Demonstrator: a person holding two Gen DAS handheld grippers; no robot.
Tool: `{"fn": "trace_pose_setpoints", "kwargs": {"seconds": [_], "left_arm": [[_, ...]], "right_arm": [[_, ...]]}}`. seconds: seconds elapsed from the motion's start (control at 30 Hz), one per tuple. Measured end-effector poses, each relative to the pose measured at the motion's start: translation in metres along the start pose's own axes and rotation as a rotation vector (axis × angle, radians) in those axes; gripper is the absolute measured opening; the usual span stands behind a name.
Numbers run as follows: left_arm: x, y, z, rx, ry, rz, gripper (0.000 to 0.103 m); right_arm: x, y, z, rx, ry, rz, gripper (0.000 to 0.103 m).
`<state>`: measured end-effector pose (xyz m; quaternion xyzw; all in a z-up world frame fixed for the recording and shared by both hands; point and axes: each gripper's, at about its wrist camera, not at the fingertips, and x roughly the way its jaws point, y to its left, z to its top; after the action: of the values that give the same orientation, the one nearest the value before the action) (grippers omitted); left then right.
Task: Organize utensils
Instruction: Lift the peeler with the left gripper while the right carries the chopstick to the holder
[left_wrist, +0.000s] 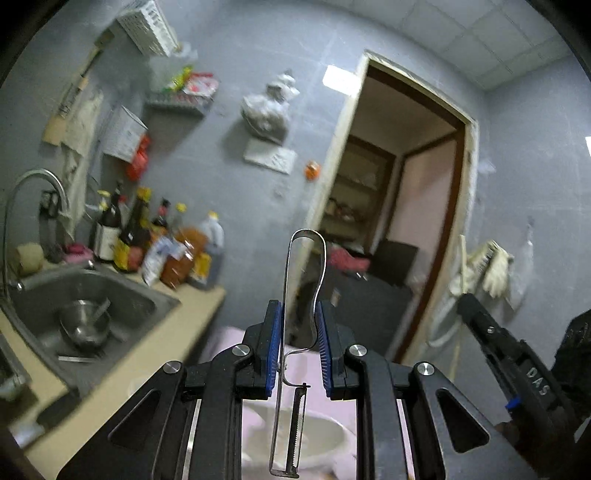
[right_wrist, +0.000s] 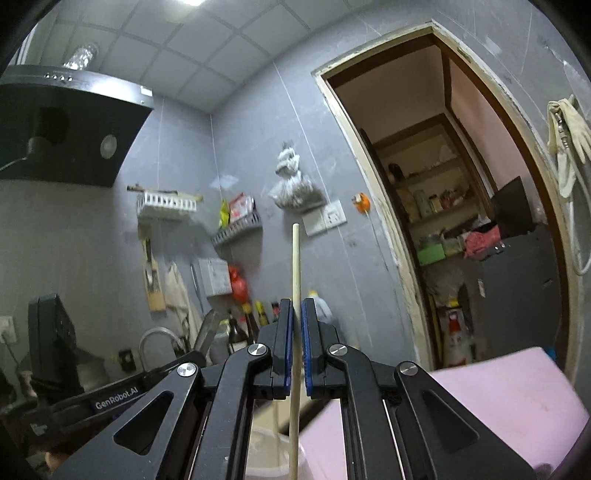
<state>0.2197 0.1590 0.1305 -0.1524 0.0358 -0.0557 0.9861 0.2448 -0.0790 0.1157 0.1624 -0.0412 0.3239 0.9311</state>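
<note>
Left tool (left_wrist: 299, 325) clamps metal peeler (left_wrist: 295, 369); right tool (right_wrist: 296, 325) clamps wooden stick (right_wrist: 295, 266), perhaps chopstick; both raised beside doorway (right_wrist: 443, 221).

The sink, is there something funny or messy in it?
A bit. A metal bowl sits tilted in the sink with a utensil leaning inside it, rather than put away. The picture is blurred, so I can't tell what the utensil is.
</note>
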Motion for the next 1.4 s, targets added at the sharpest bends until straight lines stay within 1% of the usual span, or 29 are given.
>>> {"fn": "trace_pose_setpoints", "kwargs": {"seconds": [0.13,0.3,0.4,0.5,0.7,0.9,1.03,1.1,1.23,1.4], "left_arm": [[0.015,0.036,0.012,-0.028,-0.040,0.043,0.016],[0.027,0.072,0.010,-0.087,-0.069,0.089,0.016],[0.029,0.079,0.002,-0.085,-0.081,0.123,0.016],[0.034,0.085,-0.009,-0.090,-0.076,0.143,0.016],[0.042,0.088,-0.036,-0.107,-0.085,0.217,0.016],[0.037,0.080,-0.054,-0.093,-0.083,0.251,0.016],[0.034,0.077,-0.062,-0.089,-0.047,0.258,0.016],[0.030,0.071,-0.065,-0.058,-0.045,0.273,0.016],[0.023,0.061,-0.070,-0.006,-0.018,0.263,0.016],[0.019,0.057,-0.071,0.005,0.027,0.251,0.016]], "right_arm": [[0.026,0.004,-0.005,0.016,-0.015,0.024,0.003],[0.052,0.007,-0.021,0.010,0.001,0.032,0.003],[0.061,0.007,-0.030,-0.008,0.018,0.013,0.003],[0.066,0.006,-0.039,-0.011,0.034,-0.012,0.003],[0.070,0.003,-0.054,0.002,0.085,-0.042,0.003],[0.070,0.004,-0.069,-0.008,0.145,-0.045,0.003],[0.068,0.004,-0.077,-0.026,0.188,-0.043,0.003],[0.067,0.002,-0.080,-0.025,0.212,-0.045,0.003],[0.061,0.000,-0.083,-0.030,0.243,-0.045,0.005],[0.051,0.006,-0.083,-0.070,0.278,-0.019,0.005]]}}
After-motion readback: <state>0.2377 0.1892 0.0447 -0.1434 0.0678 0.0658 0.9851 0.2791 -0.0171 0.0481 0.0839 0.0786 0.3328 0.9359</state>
